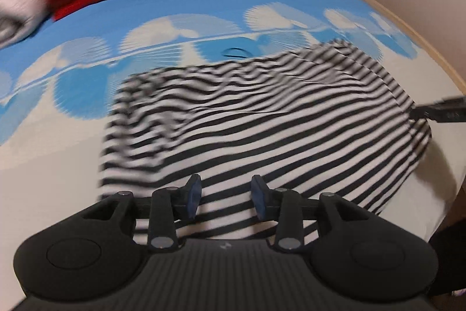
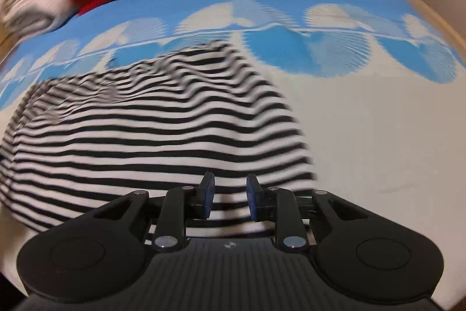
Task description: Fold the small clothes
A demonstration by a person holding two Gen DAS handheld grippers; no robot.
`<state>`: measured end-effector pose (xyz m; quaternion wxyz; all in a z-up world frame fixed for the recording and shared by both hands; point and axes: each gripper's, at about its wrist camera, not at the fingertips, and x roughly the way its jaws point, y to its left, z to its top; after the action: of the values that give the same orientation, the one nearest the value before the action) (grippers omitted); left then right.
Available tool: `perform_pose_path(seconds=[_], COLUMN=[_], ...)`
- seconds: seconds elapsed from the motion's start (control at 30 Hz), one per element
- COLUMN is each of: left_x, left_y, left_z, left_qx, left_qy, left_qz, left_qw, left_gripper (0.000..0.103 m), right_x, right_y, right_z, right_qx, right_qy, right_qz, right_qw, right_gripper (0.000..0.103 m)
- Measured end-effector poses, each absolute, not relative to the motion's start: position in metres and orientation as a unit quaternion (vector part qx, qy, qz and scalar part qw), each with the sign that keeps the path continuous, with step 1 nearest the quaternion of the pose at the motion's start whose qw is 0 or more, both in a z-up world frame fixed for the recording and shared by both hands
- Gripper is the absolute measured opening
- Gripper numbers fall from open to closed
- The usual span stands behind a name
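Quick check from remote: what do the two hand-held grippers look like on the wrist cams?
Both match: the left hand-held gripper and right hand-held gripper have matte black ribbed bodies, rounded side lobes, silver pivot pins, blue pads on black fingers, and a small white logo.

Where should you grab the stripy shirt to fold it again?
Probably the near hem of the striped shirt, one corner per hand-held gripper, coming from the front edge of the bed. It lies flat, roughly rectangular, with that edge closest to both and nothing on top.
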<state>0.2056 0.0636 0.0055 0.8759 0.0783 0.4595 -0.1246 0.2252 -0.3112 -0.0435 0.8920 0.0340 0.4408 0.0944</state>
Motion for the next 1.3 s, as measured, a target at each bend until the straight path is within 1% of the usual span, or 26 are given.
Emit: perform_pose_path(seconds=[0.1, 0.17, 0.2, 0.27, 0.33, 0.4, 0.47, 0.57, 0.63, 0.73, 0.87, 0.93, 1.0, 1.03, 1.07, 1.1, 1.13, 1.3], left_x=[0.220, 0.237, 0.241, 0.246, 0.248, 0.249, 0.254, 0.267, 0.275, 0.276, 0.266, 0.264, 0.265, 0.267, 0.269, 0.269, 0.268, 0.248], left_y=[0.042, 0.035, 0.033, 0.031, 0.037, 0.041, 0.041, 0.042, 0.047, 0.045, 0.022, -0.001, -0.021, -0.030, -0.037, -0.042, -0.041, -0.016], left_z=[-0.013, -0.037, -0.048, -0.049, -0.038, -0.024, -0.020, -0.036, -0.056, -0.046, -0.016, -0.014, -0.025, -0.038, -0.051, -0.059, -0.058, -0.018], left_qx=[0.090, 0.109, 0.120, 0.125, 0.102, 0.079, 0.077, 0.088, 0.098, 0.085, 0.061, 0.072, 0.090, 0.111, 0.139, 0.162, 0.163, 0.106], left_qy=[0.471, 0.506, 0.525, 0.526, 0.514, 0.487, 0.473, 0.501, 0.534, 0.519, 0.454, 0.437, 0.446, 0.465, 0.482, 0.489, 0.486, 0.446], left_qz=[-0.135, -0.122, -0.116, -0.117, -0.110, -0.113, -0.104, -0.065, -0.042, -0.038, -0.094, -0.139, -0.169, -0.172, -0.161, -0.149, -0.147, -0.143], left_qw=[0.867, 0.847, 0.835, 0.833, 0.845, 0.862, 0.871, 0.859, 0.839, 0.850, 0.884, 0.886, 0.874, 0.862, 0.850, 0.844, 0.846, 0.877], left_gripper=[0.042, 0.042, 0.042, 0.044, 0.043, 0.044, 0.044, 0.044, 0.045, 0.045, 0.045, 0.047, 0.050, 0.052, 0.053, 0.053, 0.053, 0.055], right_x=[0.227, 0.233, 0.236, 0.242, 0.243, 0.248, 0.249, 0.259, 0.273, 0.286, 0.284, 0.286, 0.292, 0.295, 0.295, 0.294, 0.291, 0.262], right_y=[-0.287, -0.268, -0.258, -0.240, -0.233, -0.237, -0.241, -0.241, -0.238, -0.234, -0.241, -0.256, -0.268, -0.271, -0.275, -0.277, -0.278, -0.281], right_z=[-0.040, -0.043, -0.050, -0.071, -0.073, -0.064, -0.049, -0.043, -0.054, -0.076, -0.058, -0.058, -0.073, -0.082, -0.086, -0.081, -0.075, -0.042], right_qx=[0.030, 0.022, 0.002, -0.058, -0.087, -0.060, -0.041, -0.014, -0.013, -0.038, -0.012, 0.009, 0.010, 0.011, 0.021, 0.028, 0.032, 0.050], right_qy=[0.424, 0.421, 0.436, 0.476, 0.476, 0.472, 0.436, 0.407, 0.425, 0.474, 0.440, 0.428, 0.466, 0.487, 0.495, 0.487, 0.478, 0.438], right_qz=[0.134, 0.163, 0.177, 0.173, 0.180, 0.179, 0.177, 0.166, 0.147, 0.121, 0.110, 0.085, 0.041, 0.032, 0.031, 0.026, 0.021, 0.041], right_qw=[0.895, 0.892, 0.882, 0.860, 0.857, 0.861, 0.882, 0.898, 0.893, 0.871, 0.891, 0.900, 0.884, 0.873, 0.868, 0.872, 0.878, 0.897], right_gripper=[0.028, 0.038, 0.039, 0.040, 0.042, 0.042, 0.042, 0.042, 0.042, 0.042, 0.042, 0.042, 0.043, 0.044, 0.044, 0.044, 0.044, 0.045])
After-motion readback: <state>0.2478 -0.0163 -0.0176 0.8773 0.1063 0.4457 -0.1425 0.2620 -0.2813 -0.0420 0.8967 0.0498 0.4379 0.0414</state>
